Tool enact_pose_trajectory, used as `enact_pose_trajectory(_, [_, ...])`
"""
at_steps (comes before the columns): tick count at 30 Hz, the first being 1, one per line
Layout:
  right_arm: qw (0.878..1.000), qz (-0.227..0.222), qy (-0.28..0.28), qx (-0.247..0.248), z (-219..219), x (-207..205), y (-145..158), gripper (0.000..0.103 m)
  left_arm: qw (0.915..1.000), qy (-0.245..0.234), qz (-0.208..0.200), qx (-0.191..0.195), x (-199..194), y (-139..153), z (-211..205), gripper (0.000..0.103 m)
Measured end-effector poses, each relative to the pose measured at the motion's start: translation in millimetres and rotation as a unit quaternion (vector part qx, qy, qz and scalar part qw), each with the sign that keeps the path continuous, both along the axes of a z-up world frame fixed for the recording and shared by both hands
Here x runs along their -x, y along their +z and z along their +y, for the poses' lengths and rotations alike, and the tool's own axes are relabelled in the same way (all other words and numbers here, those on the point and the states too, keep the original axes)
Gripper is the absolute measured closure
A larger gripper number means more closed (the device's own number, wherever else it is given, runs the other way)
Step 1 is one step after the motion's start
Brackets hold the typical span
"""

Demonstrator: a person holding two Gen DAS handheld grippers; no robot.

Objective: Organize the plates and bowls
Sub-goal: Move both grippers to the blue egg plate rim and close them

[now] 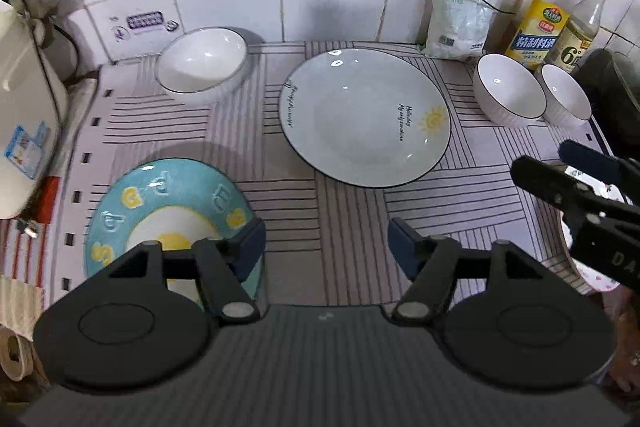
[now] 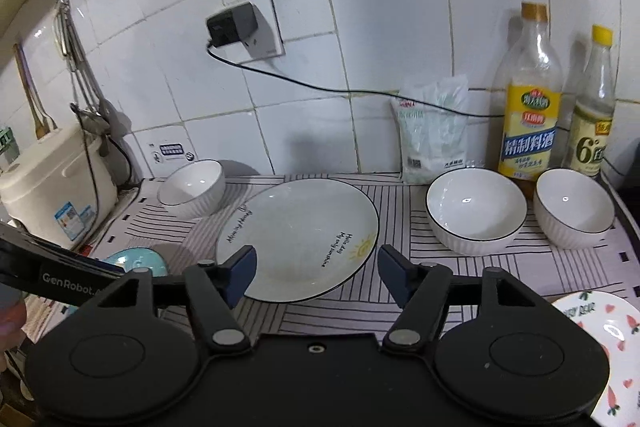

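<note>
Above the table [image 1: 352,203], both claws, left claw [image 1: 326,245] and right claw [image 2: 316,273], hang spread and empty; next, probably grasp the grey plate [image 2: 298,239].

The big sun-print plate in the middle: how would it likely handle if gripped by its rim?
The sun-print plate looks glazed and glossy, so probably slippery between pads. It seems ceramic: stiff, fairly heavy, breakable if dropped. Lying flat on the striped mat, its low rim may be hard to get under.
</note>
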State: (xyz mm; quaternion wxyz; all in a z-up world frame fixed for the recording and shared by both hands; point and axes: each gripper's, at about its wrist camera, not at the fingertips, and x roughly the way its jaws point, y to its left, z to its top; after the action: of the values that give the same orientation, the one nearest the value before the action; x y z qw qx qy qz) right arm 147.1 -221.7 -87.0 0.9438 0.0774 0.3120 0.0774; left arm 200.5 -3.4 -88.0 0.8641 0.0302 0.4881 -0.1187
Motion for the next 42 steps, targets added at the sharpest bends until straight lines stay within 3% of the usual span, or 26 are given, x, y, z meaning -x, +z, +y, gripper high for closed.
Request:
enact_pose_trajectory(2, [1.000, 0.003, 0.001, -0.002, 3, 9, 7, 0.015, 1.0000, 0.002, -0.006, -0.005, 9, 6, 5, 0.030])
enact_pose_trajectory(4, [1.000, 0.006, -0.004, -0.002, 8, 16, 11, 0.010, 0.9999, 0.004, -0.008, -0.008, 16, 10, 10, 0.028])
enact_pose_trajectory(15, [0.999, 0.031, 0.014, -0.004, 37, 52, 18, 0.009, 0.9993, 0.012, -0.022, -0.029, 51, 17, 39, 0.016])
enact_pose_trajectory(21, [0.998, 0.023, 0.046, 0.029, 59, 65, 12, 0.009, 0.9990, 0.026, -0.010, -0.034, 61, 1, 62, 0.014])
enact_pose_trajectory(30, [0.993, -0.019, 0.116, 0.000, 89, 76, -7, 0.009, 0.9976, 0.040, -0.022, -0.053, 69, -31, 91, 0.014])
enact_pose_trajectory(35, [0.995, -0.026, 0.092, 0.006, 107, 67, -29, 0.009, 0.9946, 0.068, -0.020, -0.076, 65, -53, 115, 0.014])
enact_pose_trajectory(38, [0.995, -0.034, 0.097, -0.010, 114, 58, -41, 0.009, 0.9944, 0.090, -0.014, -0.054, 59, -68, 136, 0.014])
enact_pose_trajectory(42, [0.991, -0.028, 0.129, 0.015, 132, 44, -59, 0.009, 0.9926, 0.117, -0.021, -0.023, 46, -82, 160, 0.014])
